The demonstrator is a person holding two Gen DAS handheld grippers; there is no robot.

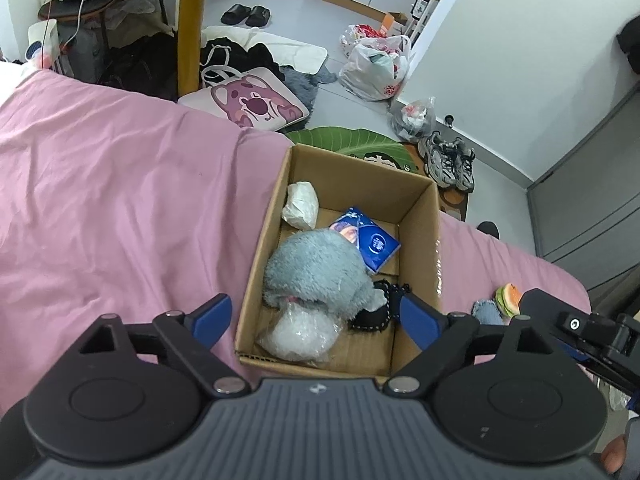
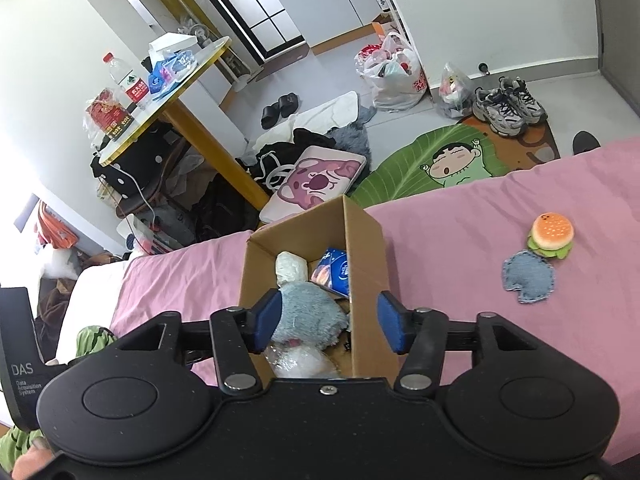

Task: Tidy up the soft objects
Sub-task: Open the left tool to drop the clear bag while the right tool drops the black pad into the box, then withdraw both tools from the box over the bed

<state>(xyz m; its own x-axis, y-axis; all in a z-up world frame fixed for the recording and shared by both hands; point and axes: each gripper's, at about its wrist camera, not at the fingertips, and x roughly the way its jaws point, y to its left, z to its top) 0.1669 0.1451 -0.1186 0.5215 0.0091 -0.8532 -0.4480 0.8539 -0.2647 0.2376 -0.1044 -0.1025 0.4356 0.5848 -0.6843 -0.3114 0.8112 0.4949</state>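
Both grippers, left [image 1: 316,316] and right [image 2: 328,324], are held wide open and empty above the cardboard box [image 1: 424,216] on the pink bed [image 1: 120,184]. Packed inside is a grey plush [image 1: 316,268]. Left out beside the box are a denim patch [image 2: 528,276] and, touching it, a burger toy [image 2: 550,234]; a reach rightward seems called for next.

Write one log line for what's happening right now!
left gripper: open, empty | right gripper: open, empty | box: grey plush inside | bed: burger toy, denim patch left out
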